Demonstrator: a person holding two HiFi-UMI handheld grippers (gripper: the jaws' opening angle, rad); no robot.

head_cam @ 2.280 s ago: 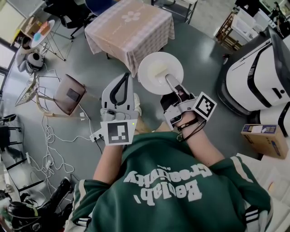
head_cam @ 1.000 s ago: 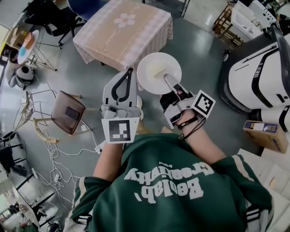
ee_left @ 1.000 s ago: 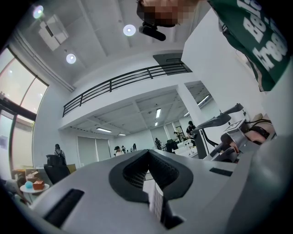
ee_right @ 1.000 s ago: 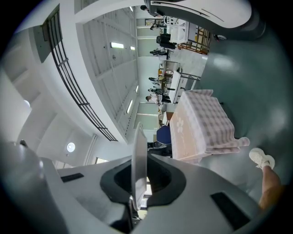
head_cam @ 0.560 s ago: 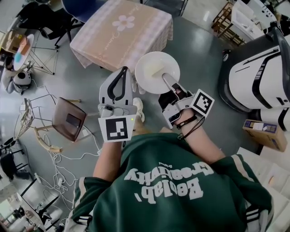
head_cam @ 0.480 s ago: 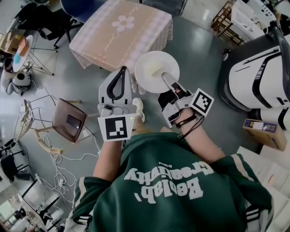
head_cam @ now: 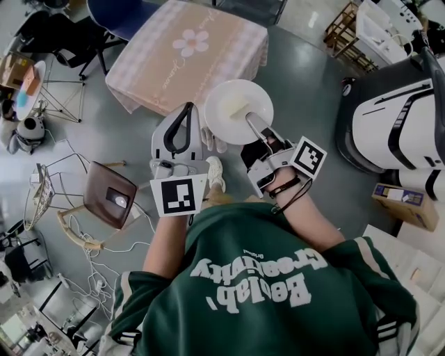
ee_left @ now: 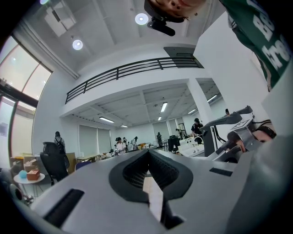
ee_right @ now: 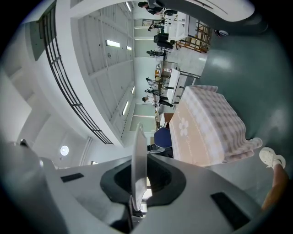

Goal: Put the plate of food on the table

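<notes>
A white plate (head_cam: 226,124) carrying a pale piece of food (head_cam: 236,106) hangs over the grey floor, just short of the near edge of the table (head_cam: 184,52) with its pink checked cloth and flower print. My right gripper (head_cam: 252,119) is shut on the plate's near rim. In the right gripper view the plate (ee_right: 138,160) stands edge-on between the jaws of the right gripper (ee_right: 137,185), with the table (ee_right: 206,132) beyond. My left gripper (head_cam: 186,111) is beside the plate on the left, shut and holding nothing; the left gripper (ee_left: 149,155) faces the room.
A brown wooden chair (head_cam: 108,196) and loose cables (head_cam: 80,254) lie on the floor at left. A large white machine (head_cam: 400,111) and a cardboard box (head_cam: 409,206) stand at right. A blue chair (head_cam: 118,10) sits behind the table. A person's white shoe (head_cam: 214,172) shows below the plate.
The table has come nearer to the plate and both grippers as the person walked toward it. The plate stays gripped at the same rim. The brown chair has slid back in view.
</notes>
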